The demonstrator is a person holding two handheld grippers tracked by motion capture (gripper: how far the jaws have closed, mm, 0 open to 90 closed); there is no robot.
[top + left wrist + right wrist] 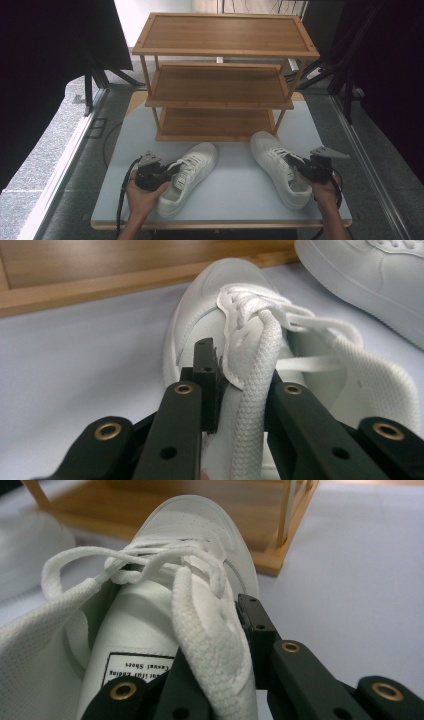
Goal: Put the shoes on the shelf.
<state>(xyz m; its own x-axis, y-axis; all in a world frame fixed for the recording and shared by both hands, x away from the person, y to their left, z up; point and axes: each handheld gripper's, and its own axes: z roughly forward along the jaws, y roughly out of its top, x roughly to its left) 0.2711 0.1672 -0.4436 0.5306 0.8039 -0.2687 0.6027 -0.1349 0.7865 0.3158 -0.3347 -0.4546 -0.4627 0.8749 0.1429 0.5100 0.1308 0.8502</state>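
A person stands at a pale desk [225, 197] with a three-tier wooden shoe rack [222, 75] at its far side, holding a pair of tongs in each hand. Two white lace-up sneakers lie on the desk in front of the rack, toes pointing towards it. The left tongs [167, 176] are clenched on the collar of the left sneaker [192, 172]: in the left gripper view one black jaw sits outside the padded side wall and the other inside the opening, the wall pinched between them. The right tongs [300, 169] are likewise clamped on the collar of the right sneaker [277, 165], with one jaw on the outer side and the other tucked into the shoe beside the tongue label. Both sneakers look to be resting on the desk, just short of the rack's bottom shelf [215, 122], which is bare, as are the two shelves above. The step in hand appears to be the grasp before lifting, with both shoes secured but not yet raised. The next move probably calls for lifting each shoe clear of the desk, keeping it level, and carrying it forward onto a shelf without catching the rack's front rail. The left hand [142, 192] and right hand [325, 190] reach in from the near edge, forearms low, each angled inward towards its shoe.
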